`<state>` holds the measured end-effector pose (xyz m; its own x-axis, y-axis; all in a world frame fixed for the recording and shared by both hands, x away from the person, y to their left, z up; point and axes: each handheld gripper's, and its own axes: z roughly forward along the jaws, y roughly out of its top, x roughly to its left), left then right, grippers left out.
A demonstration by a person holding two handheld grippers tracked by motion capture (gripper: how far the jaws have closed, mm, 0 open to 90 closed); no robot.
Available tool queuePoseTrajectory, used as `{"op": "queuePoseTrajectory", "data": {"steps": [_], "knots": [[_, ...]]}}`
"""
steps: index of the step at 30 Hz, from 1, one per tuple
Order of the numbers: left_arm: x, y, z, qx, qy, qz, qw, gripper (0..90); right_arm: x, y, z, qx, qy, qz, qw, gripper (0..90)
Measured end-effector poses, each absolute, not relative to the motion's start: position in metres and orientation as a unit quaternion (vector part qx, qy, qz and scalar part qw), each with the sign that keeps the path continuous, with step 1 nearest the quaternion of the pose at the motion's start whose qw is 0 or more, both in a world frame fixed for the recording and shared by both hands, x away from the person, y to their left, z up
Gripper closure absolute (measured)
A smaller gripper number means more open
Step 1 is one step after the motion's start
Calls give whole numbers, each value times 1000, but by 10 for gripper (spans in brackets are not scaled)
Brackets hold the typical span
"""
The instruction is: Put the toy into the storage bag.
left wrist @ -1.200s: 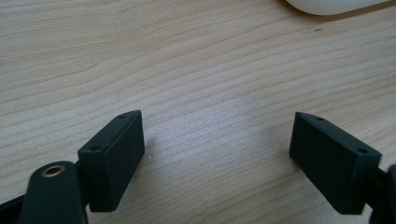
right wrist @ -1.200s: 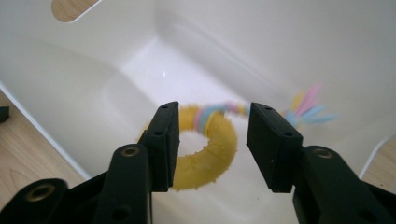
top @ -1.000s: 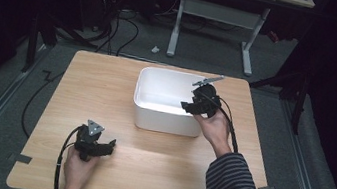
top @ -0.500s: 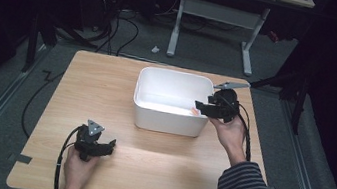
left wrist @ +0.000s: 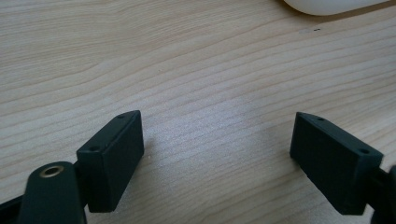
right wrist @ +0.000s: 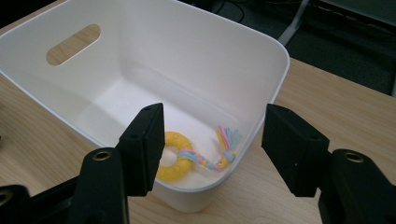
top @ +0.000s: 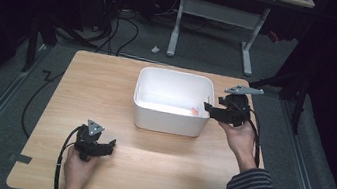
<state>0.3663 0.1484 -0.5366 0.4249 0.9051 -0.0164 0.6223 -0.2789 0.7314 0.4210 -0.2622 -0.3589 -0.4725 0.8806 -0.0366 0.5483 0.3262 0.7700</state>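
Note:
A white plastic bin (top: 167, 119) stands in the middle of the wooden table (top: 106, 90). Inside it, at its right end, lies a yellow ring toy (right wrist: 175, 161) with a pastel braided cord (right wrist: 224, 147); from above a bit of it shows as an orange speck (top: 194, 111). My right gripper (top: 207, 108) hovers just past the bin's right rim (right wrist: 275, 74), open, with nothing between its jaws. My left gripper (top: 111, 145) rests low over bare wood near the table's front left, open and empty; its fingers (left wrist: 112, 161) stand wide apart.
A slot handle (right wrist: 72, 44) is cut in the bin's far end wall. A desk frame (top: 213, 18) and cables (top: 121, 22) stand on the floor beyond the table. Each gripper trails a black cable (top: 64, 154).
My right gripper has drawn back to the right, from above the bin's inside to just outside its right rim. The left gripper has stayed put.

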Motion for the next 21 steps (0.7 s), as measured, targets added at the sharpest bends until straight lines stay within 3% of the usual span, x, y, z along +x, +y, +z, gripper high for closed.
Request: {"op": "queuePoseTrajectory", "data": {"steps": [21], "knots": [[366, 148, -537, 772, 495, 209, 339, 177, 383, -292, -348, 469, 767, 360, 250, 389]]}}
